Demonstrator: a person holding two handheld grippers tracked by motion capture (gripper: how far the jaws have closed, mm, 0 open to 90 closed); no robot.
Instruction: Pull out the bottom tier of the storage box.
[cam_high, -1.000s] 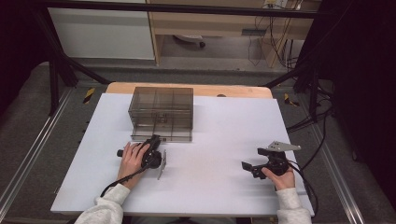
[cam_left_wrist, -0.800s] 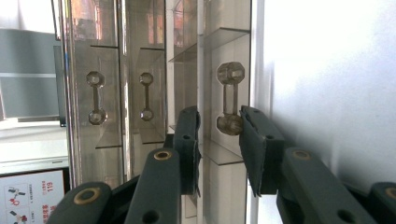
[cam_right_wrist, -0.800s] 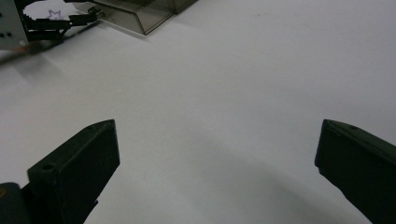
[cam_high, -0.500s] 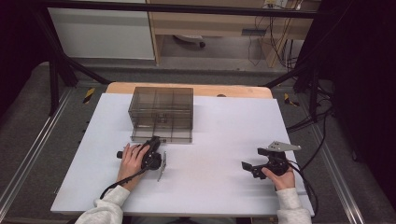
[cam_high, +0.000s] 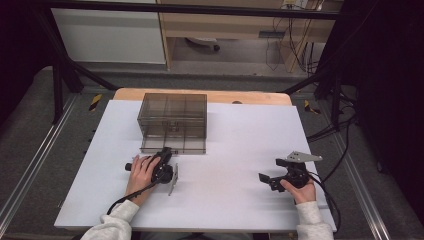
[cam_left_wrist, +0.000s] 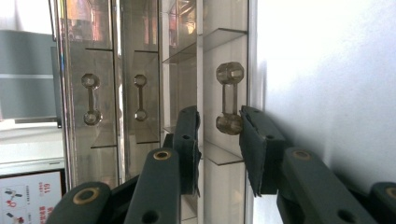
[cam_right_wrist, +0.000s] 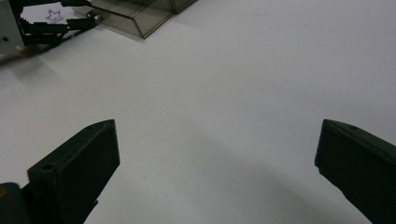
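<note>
High cam looks fwd and down over whole tabletop (cam_high: 240, 150). Left cam sits very close to drawer box (cam_left_wrist: 154, 70); right cam low over tabletop, shares box corner.

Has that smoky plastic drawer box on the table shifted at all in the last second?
No. The drawer box sits at the same spot against the table's wooden back edge, with the left gripper at its front.

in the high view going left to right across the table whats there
left hand-held gripper → right hand-held gripper. The smoky clear drawer box sits above the left one, overlapping it sideways, so it has no clear place in the order.
</note>
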